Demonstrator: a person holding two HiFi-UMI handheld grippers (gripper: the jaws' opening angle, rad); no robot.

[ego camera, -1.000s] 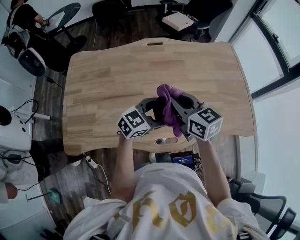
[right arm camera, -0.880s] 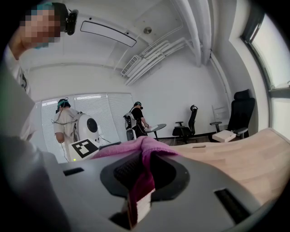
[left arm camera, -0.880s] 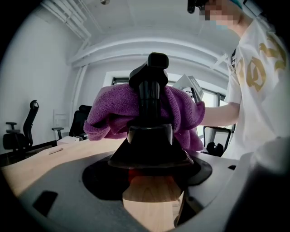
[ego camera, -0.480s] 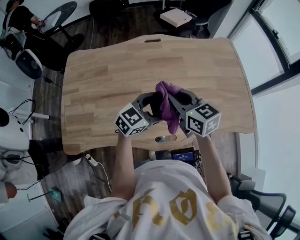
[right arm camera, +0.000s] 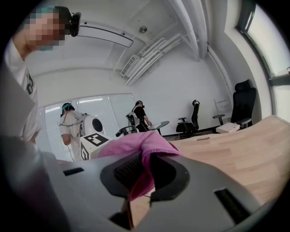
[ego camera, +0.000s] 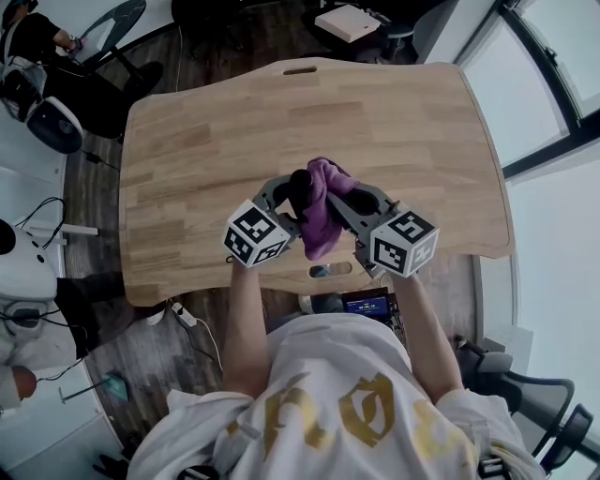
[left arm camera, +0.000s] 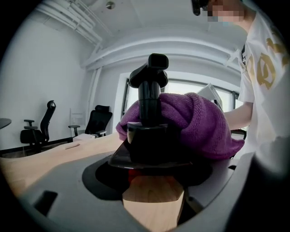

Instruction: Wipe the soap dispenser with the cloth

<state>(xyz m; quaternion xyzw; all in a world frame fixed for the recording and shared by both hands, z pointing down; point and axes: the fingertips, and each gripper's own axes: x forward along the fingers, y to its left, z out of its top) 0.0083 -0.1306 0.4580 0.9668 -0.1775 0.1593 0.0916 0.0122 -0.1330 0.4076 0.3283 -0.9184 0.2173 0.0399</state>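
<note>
Overhead, a wide wooden table fills most of the head view, on a dark floor. Windows run down the right side, and office chairs stand beyond the far edge. A person in a white shirt is at the near edge of the table, both forearms reaching forward, a gripper in each hand. The two grippers meet over the near middle of the table, each with a marker cube at its rear, and their tips angle in toward each other. The left gripper has its jaws clamped on the base of a black dispenser. In the left gripper view the dispenser stands upright between the grey jaws, its pump head at the top and bare wood visible below it. The right gripper has its jaws closed on a purple cloth, and in the right gripper view a fold of the cloth is pinched between the pads and hangs down beneath them. The cloth is draped against the right side of the dispenser, touching its neck and body and bunched just beside the pump, with one end trailing down toward the person between the two cubes.
</note>
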